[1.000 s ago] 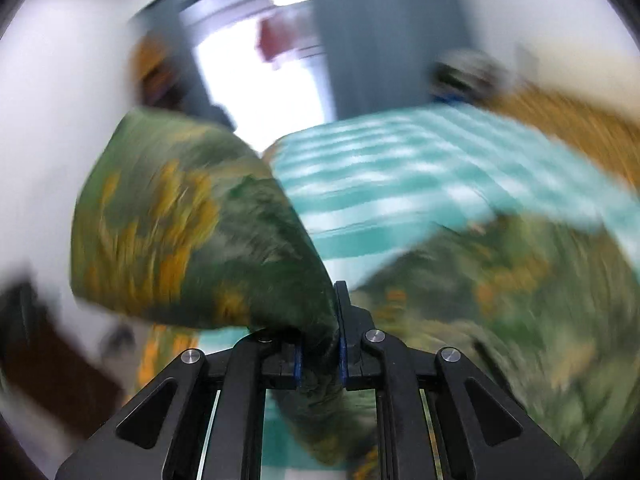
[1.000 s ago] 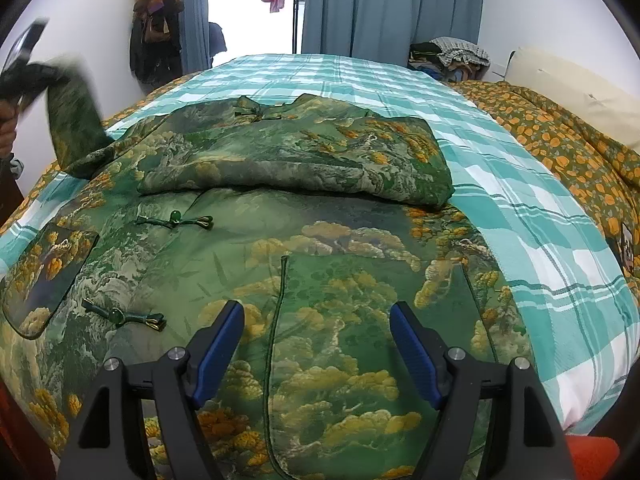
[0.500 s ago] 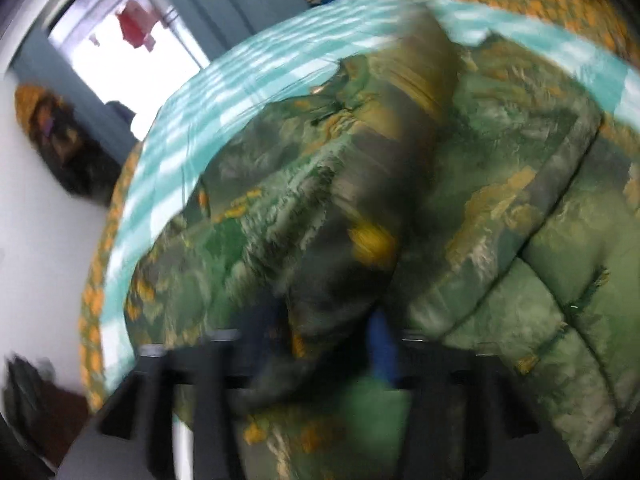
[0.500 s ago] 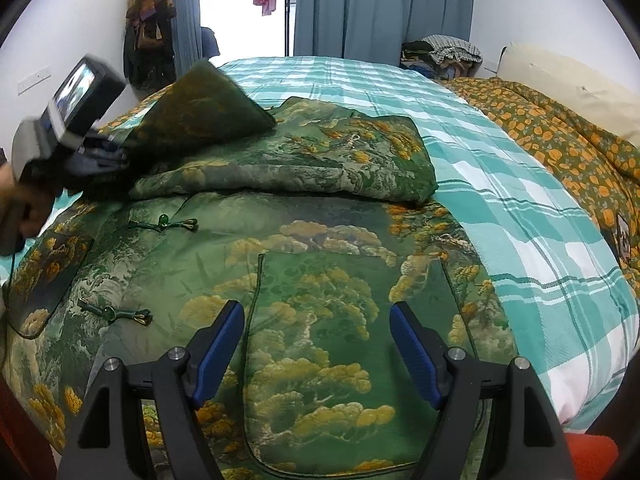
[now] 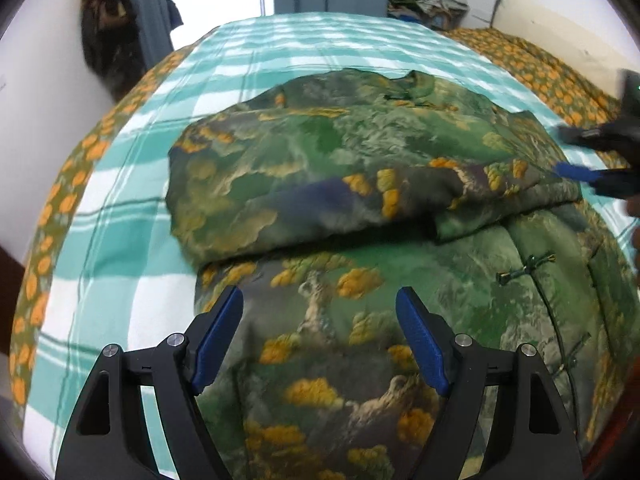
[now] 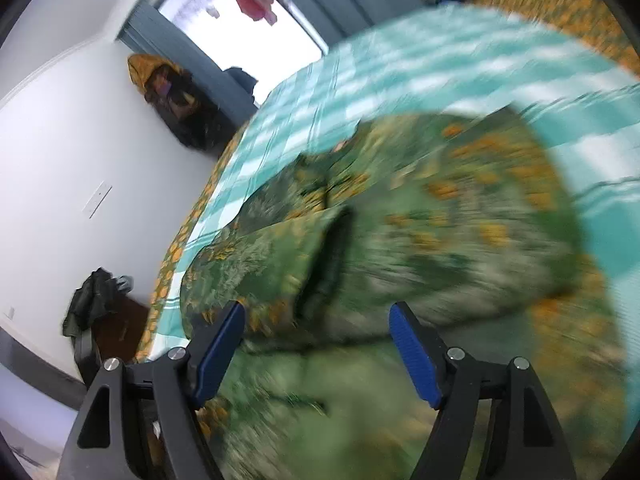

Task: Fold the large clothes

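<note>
A large green padded jacket (image 5: 360,208) with yellow cloud and tree pattern lies on the bed. Both sleeves are folded across its chest in a thick band. My left gripper (image 5: 320,332) is open and empty, just above the jacket's lower left body. My right gripper (image 6: 318,344) is open and empty, tilted over the jacket (image 6: 420,232); that view is motion-blurred. The right gripper's blue fingertips (image 5: 576,170) show at the right edge of the left wrist view, at the folded sleeve's right end.
The bed has a teal and white checked sheet (image 5: 132,208) and an orange-flowered quilt (image 5: 552,76) at the far right. Clothes hang on the left wall (image 5: 108,36). Curtains and a bright window (image 6: 248,16) are behind. A dark cabinet (image 6: 116,328) stands left of the bed.
My left gripper carried the left sleeve over the jacket's chest, let it go and drew back open. My right gripper left the hem, moved up to the sleeve's right end and tilted.
</note>
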A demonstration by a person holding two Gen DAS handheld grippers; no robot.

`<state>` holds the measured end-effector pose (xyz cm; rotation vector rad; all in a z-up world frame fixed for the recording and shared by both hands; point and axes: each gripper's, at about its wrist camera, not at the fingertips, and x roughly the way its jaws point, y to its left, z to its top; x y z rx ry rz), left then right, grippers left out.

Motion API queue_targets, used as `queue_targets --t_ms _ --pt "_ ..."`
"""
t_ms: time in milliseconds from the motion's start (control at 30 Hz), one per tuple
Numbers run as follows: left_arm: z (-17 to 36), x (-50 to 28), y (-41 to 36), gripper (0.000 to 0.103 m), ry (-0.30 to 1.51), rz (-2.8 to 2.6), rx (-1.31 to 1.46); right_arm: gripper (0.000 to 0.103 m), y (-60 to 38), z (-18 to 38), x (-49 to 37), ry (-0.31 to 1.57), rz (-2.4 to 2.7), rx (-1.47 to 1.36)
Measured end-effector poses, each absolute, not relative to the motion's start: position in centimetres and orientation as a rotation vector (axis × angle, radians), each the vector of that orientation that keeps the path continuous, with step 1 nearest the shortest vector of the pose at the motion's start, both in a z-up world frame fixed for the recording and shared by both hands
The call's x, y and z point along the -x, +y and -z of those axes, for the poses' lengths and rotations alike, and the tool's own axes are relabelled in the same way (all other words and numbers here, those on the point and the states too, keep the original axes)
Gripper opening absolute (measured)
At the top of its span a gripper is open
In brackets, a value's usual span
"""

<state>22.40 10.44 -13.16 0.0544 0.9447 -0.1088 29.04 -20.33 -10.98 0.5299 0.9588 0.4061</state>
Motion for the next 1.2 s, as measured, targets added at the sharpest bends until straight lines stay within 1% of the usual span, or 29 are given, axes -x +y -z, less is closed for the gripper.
queue_targets --t_ms 67,100,133,167,233,267,300,333,367,400,433,500,600,633,700,767,833,933,1033,1067,1200 --pt "12.7 -22.1 11.2 0.08 0.943 0.106 -0.036 0.068 -17.6 13.2 -31.6 1.069 -0.399 -0.498" --pt "12.4 -22.0 11.5 0.08 0.941 0.104 -0.03 0.049 -16.5 14.2 -32.5 1.116 -0.405 -0.482" --pt "12.0 -22.0 11.8 0.08 0.935 0.101 -0.023 0.019 -15.4 14.5 -33.3 1.139 -0.408 -0.449" --pt "11.5 -22.0 12.2 0.08 0.926 0.102 -0.013 0.019 -15.1 14.1 -33.6 1.119 -0.395 -0.423" --pt "10.9 -22.0 12.8 0.082 0.914 0.109 0.009 0.019 -14.9 11.6 -33.7 1.01 -0.386 -0.348" --pt "10.7 -22.3 13.1 0.085 0.91 0.112 0.026 0.019 -14.9 10.3 -33.8 0.955 -0.374 -0.3" --pt "10.6 -22.6 13.3 0.086 0.911 0.116 0.041 0.019 -15.0 9.8 -34.0 0.933 -0.361 -0.27" --pt "10.6 -23.0 13.5 0.086 0.915 0.12 0.057 0.023 -15.1 9.8 -34.4 0.93 -0.343 -0.238" --pt "10.7 -23.6 13.6 0.086 0.923 0.122 0.072 0.025 -15.0 10.2 -34.5 0.947 -0.33 -0.214" --pt "10.7 -24.1 13.6 0.086 0.93 0.123 0.082 0.042 -14.9 11.0 -34.9 0.977 -0.315 -0.181" --pt "10.6 -24.6 13.6 0.086 0.935 0.123 0.092 0.055 -14.7 11.8 -35.1 1.004 -0.296 -0.139" --pt "9.9 -26.3 13.7 0.086 0.928 0.131 0.122 0.055 -15.3 11.5 -34.2 0.97 -0.268 -0.085" --pt "9.2 -29.3 13.7 0.086 0.912 0.129 0.146 0.055 -15.7 9.0 -32.6 0.826 -0.27 -0.062" --pt "9.3 -30.1 13.7 0.086 0.912 0.128 0.147 0.055 -15.1 8.0 -32.4 0.784 -0.328 -0.071" --pt "10.3 -32.5 13.4 0.086 0.921 0.11 0.15 0.055 -13.6 7.2 -33.0 0.759 -0.411 -0.043" --pt "12.0 -34.5 13.0 0.086 0.935 0.091 0.155 0.055 -11.6 7.7 -33.8 0.777 -0.458 0.01" --pt "14.1 -35.6 12.5 0.086 0.957 0.072 0.133 0.055 -9.8 10.0 -35.1 0.843 -0.466 0.062" --pt "17.8 -36.2 12.0 0.086 1.012 0.066 0.101 0.054 -9.6 15.8 -37.1 1.024 -0.445 0.061" --pt "19.1 -35.5 11.5 0.088 0.974 0.061 0.076 0.054 -10.2 17.0 -37.0 0.995 -0.457 -0.008" --pt "19.1 -35.4 11.3 0.09 0.971 0.06 0.068 0.054 -10.2 17.0 -36.7 0.988 -0.454 -0.007" --pt "17.6 -35.4 10.8 0.09 1.006 0.032 0.044 0.054 -10.0 17.3 -36.3 0.965 -0.451 0.005"
